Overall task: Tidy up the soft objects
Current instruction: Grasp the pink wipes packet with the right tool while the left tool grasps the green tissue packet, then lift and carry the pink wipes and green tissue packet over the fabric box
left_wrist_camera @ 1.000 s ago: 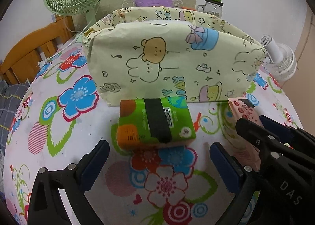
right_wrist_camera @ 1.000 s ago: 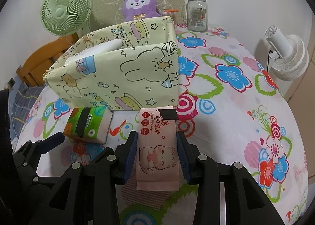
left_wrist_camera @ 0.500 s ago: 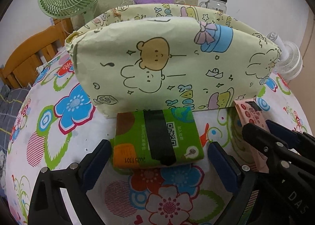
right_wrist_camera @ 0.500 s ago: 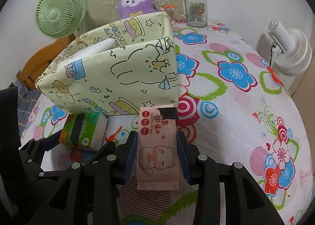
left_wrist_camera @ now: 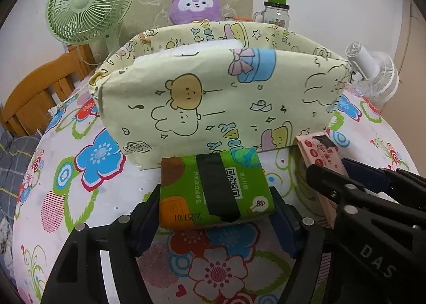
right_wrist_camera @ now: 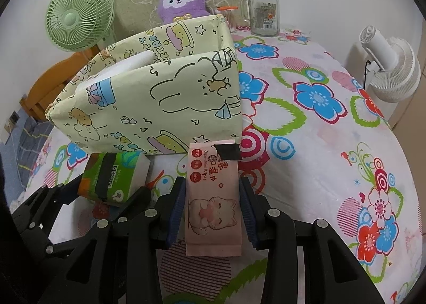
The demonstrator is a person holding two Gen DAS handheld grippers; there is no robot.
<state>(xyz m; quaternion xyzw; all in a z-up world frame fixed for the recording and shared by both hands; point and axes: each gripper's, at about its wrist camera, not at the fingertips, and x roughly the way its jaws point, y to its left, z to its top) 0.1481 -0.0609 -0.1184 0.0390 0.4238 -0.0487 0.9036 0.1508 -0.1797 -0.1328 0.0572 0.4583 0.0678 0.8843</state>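
A green tissue pack point(left_wrist_camera: 215, 192) with a black tape band lies on the floral tablecloth point(left_wrist_camera: 101, 155), right in front of a pale green cartoon-print box point(left_wrist_camera: 213, 96). My left gripper point(left_wrist_camera: 215, 213) is closing on the pack, and its blue pads touch both ends. A pink wet-wipes pack point(right_wrist_camera: 213, 192) with a cat picture sits in my right gripper point(right_wrist_camera: 213, 197), which is shut on its sides, next to the box's front right corner point(right_wrist_camera: 234, 128). Something white point(left_wrist_camera: 191, 49) lies inside the box.
Behind the box sit a purple plush point(left_wrist_camera: 195, 7), a green fan point(left_wrist_camera: 87, 3) and a glass jar with a green lid point(left_wrist_camera: 275, 11). A white fan point(left_wrist_camera: 372, 75) stands at the right edge. A wooden chair point(left_wrist_camera: 34, 96) is at the left.
The left gripper moved forward around the green tissue pack and its jaws narrowed from wide open until the pads met the pack's ends. The right gripper kept still with the pink pack.
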